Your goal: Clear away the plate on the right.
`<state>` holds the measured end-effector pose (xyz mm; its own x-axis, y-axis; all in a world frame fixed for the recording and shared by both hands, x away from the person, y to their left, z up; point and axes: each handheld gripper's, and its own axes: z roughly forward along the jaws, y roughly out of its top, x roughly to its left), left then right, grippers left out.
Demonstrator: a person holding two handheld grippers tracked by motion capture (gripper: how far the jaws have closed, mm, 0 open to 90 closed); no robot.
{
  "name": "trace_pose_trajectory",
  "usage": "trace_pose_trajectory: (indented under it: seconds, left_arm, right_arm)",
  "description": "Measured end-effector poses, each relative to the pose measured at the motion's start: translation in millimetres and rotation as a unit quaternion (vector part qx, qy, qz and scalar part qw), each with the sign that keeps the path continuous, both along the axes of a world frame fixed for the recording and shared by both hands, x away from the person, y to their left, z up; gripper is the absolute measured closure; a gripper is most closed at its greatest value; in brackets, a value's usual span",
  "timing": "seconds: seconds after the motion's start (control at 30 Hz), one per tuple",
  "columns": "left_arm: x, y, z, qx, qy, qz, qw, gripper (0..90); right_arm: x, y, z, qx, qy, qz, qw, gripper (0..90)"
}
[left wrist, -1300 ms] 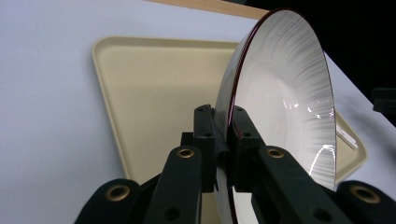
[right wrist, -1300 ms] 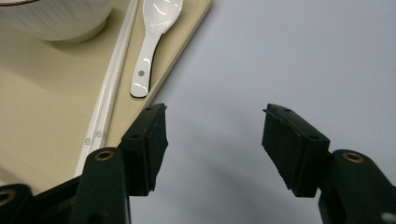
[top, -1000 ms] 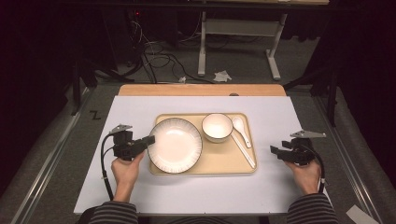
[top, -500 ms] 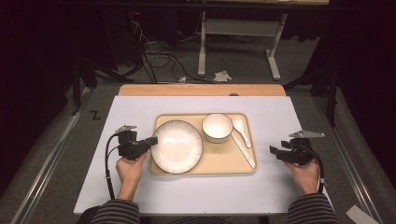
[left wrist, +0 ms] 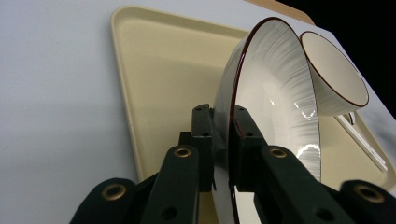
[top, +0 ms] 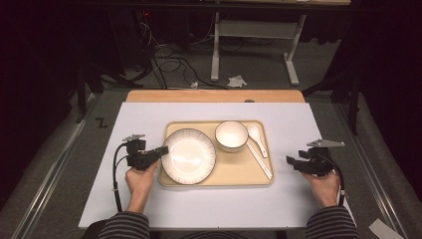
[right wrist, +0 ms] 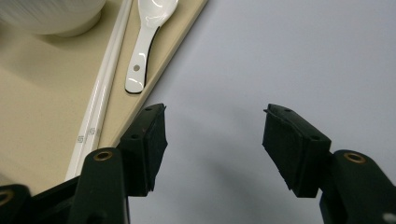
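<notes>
A white plate (top: 189, 155) with a dark ribbed rim sits over the left half of the beige tray (top: 239, 172). My left gripper (top: 161, 151) is shut on the plate's left rim. In the left gripper view the jaws (left wrist: 223, 114) pinch the rim of the plate (left wrist: 275, 93), which stands tilted against the tray (left wrist: 168, 70). A white bowl (top: 231, 135) sits at the tray's back. A white spoon (top: 256, 135) and white chopsticks (top: 260, 160) lie on its right side. My right gripper (top: 291, 162) rests open on the table right of the tray, holding nothing (right wrist: 212, 123).
The tray lies on a white sheet (top: 149, 119) covering the table, with a wooden strip (top: 214, 95) at the far edge. The spoon (right wrist: 147, 37) and chopsticks (right wrist: 105, 88) lie just inside the tray's right rim, close to my right gripper.
My left gripper has sunk a little toward the tray with the plate's rim in it. The right hand has kept still.
</notes>
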<state>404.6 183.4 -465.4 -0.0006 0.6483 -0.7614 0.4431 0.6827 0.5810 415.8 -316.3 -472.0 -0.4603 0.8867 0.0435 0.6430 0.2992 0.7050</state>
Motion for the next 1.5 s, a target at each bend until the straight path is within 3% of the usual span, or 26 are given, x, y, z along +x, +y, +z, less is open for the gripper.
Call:
trace_pose_trajectory:
  seconds: [0.3, 0.67, 1.0, 1.5]
  left_arm:
    - [4.9, 3.7, -6.4, -0.021, 0.012, 0.010, 0.9996, 81.9]
    - [8.1, 3.3, -11.2, -0.025, 0.017, 0.008, 0.9995, 80.3]
    - [10.3, 1.7, -18.1, 0.012, 0.013, 0.016, 0.9997, 79.4]
    - [15.4, 3.7, -28.0, 0.036, 0.028, 0.021, 0.9987, 79.9]
  right_arm:
    - [-0.1, 1.7, -0.8, 0.000, 0.006, -0.001, 1.0000, 40.7]
    - [0.9, 1.6, -1.8, 0.001, 0.007, -0.002, 1.0000, 40.7]
    - [0.5, 1.2, -2.3, 0.000, 0.010, -0.002, 0.9999, 40.7]
    - [0.8, -1.9, -4.3, -0.001, 0.011, -0.007, 0.9999, 40.7]
